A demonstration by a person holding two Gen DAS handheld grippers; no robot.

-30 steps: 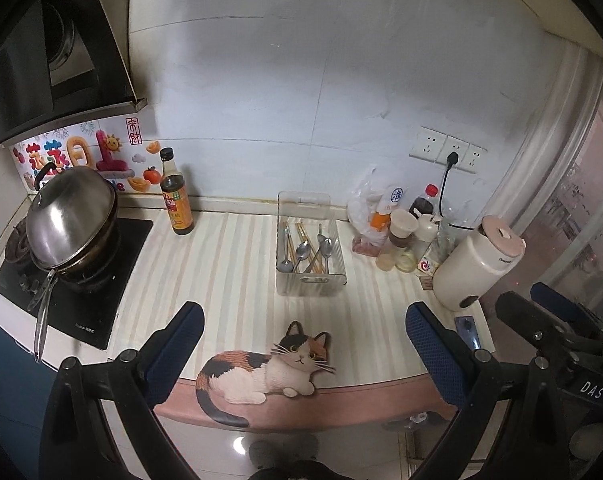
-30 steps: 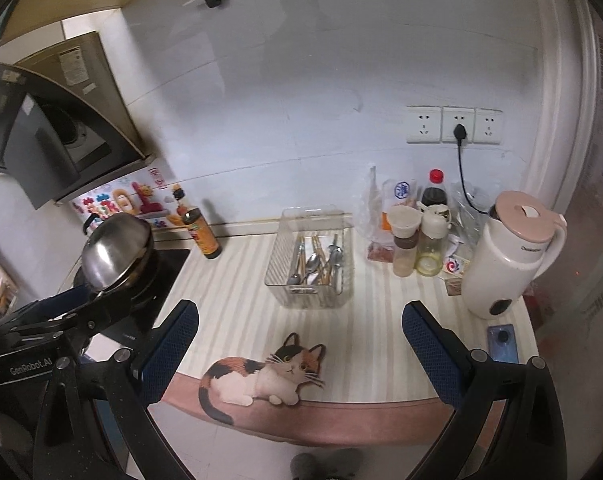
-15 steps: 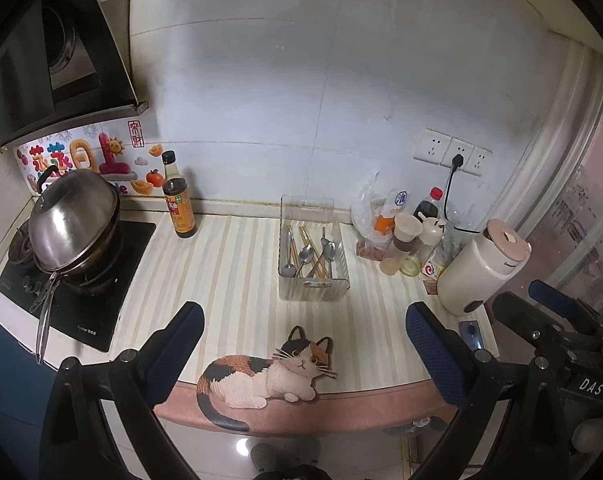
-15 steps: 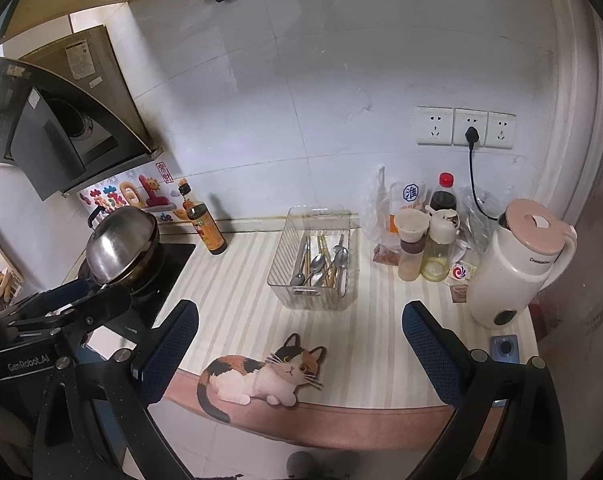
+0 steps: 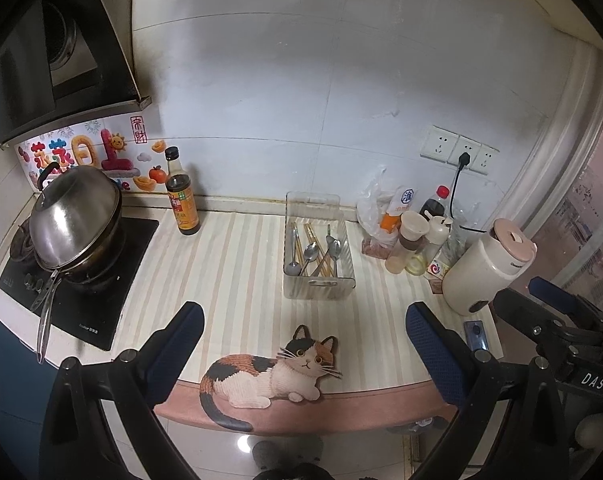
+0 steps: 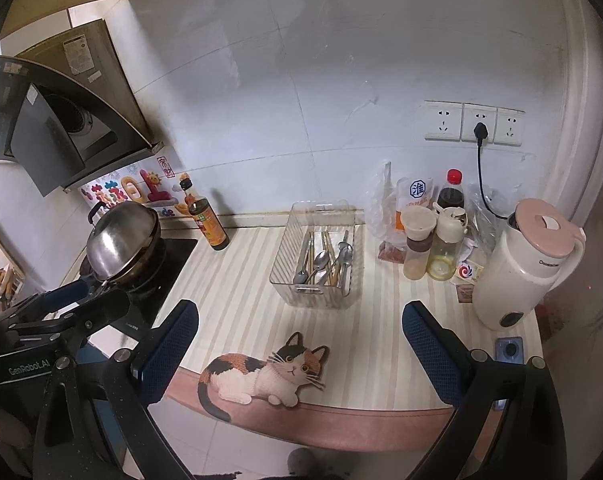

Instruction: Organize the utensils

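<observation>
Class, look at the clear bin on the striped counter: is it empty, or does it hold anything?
Not empty. The clear bin holds spoons and chopsticks lying loose together.

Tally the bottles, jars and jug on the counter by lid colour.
Black cap: 1, sauce bottle
Red cap: 1, dark bottle
White cap: 1, oil bottle
Beige lid: 1, spice jar
Pink lid: 1, white jug
Total: 5

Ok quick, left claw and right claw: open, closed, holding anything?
Left claw: open, empty, hovering short of the clear plastic utensil bin.
Right claw: open, empty, also short of the bin.
</observation>
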